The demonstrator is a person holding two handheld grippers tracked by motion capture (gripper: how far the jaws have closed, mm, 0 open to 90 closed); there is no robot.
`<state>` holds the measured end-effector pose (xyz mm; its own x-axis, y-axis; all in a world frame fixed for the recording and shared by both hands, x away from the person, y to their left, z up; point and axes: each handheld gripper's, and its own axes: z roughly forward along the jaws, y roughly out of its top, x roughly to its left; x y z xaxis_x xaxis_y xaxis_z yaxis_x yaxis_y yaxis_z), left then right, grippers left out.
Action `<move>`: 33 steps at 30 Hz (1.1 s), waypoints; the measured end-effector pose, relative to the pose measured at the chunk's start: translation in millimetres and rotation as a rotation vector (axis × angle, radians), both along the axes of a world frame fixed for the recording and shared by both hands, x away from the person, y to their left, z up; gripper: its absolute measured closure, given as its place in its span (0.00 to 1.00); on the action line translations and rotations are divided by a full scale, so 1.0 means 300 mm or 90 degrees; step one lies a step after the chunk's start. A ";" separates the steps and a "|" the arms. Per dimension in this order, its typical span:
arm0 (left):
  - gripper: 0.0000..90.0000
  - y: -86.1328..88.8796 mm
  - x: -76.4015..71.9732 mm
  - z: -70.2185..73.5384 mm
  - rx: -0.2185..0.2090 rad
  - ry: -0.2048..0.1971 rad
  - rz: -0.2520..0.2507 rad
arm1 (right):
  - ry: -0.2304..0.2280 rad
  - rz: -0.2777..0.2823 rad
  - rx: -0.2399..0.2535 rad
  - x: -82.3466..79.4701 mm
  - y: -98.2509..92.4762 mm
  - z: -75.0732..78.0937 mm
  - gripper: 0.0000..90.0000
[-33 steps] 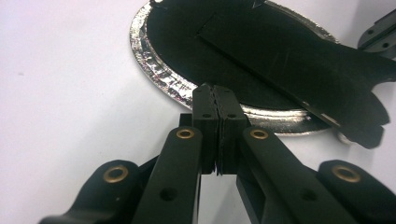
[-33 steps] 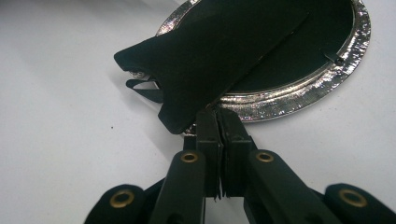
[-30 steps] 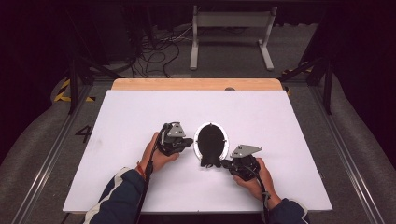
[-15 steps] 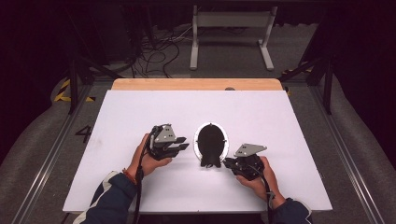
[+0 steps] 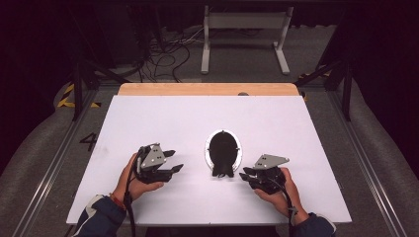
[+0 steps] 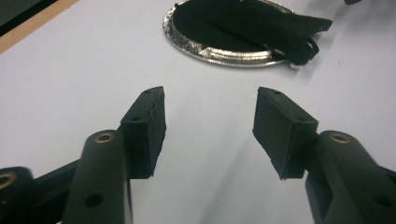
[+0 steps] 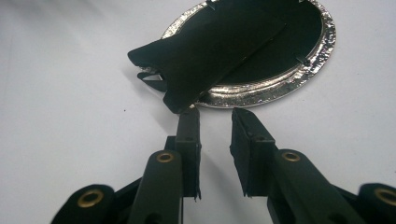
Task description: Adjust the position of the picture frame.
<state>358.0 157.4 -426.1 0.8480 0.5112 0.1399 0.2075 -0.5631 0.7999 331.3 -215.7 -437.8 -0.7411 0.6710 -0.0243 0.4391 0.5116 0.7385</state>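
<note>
So there's an oval frame [image 5: 224,150] lying face down mid-desk [image 5: 276,123], black back up. From up high it's just a dark oval with a silver rim. The right gripper view shows way more: glittery rim, metal tabs, and the stand [image 7: 205,51] sticking out past the edge. Right gripper [image 5: 248,177] sits just beside the frame, fingers [image 7: 189,140] narrow, holding nothing. Left gripper [image 5: 173,162] is on the frame's other side, near it, fingers [image 6: 147,126] wide apart and empty.
</note>
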 end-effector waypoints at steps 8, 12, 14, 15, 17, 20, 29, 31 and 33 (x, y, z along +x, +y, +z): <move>0.33 0.062 -0.047 -0.031 0.011 0.011 0.033 | 0.004 0.008 -0.012 0.001 0.009 -0.003 0.75; 0.28 0.084 -0.069 -0.046 0.010 0.019 0.042 | 0.007 0.012 -0.016 0.005 0.016 -0.005 0.73; 0.27 0.098 -0.089 -0.053 0.015 0.018 0.047 | 0.010 0.018 -0.020 0.009 0.025 -0.009 0.71; 0.26 0.105 -0.096 -0.057 0.017 0.018 0.050 | 0.011 0.020 -0.022 0.010 0.028 -0.010 0.71; 0.23 0.122 -0.112 -0.067 0.014 0.029 0.062 | 0.014 0.026 -0.028 0.015 0.036 -0.013 0.70; 0.19 0.142 -0.128 -0.081 0.016 0.038 0.077 | 0.019 0.033 -0.032 0.020 0.047 -0.017 0.68; 0.16 0.194 -0.177 -0.096 -0.001 0.055 0.110 | 0.032 0.056 -0.059 0.034 0.082 -0.031 0.65; 0.16 0.208 -0.196 -0.097 0.001 0.052 0.116 | 0.035 0.055 -0.068 0.038 0.088 -0.037 0.65; 0.16 0.219 -0.204 -0.100 -0.005 0.055 0.121 | 0.039 0.054 -0.065 0.041 0.089 -0.038 0.64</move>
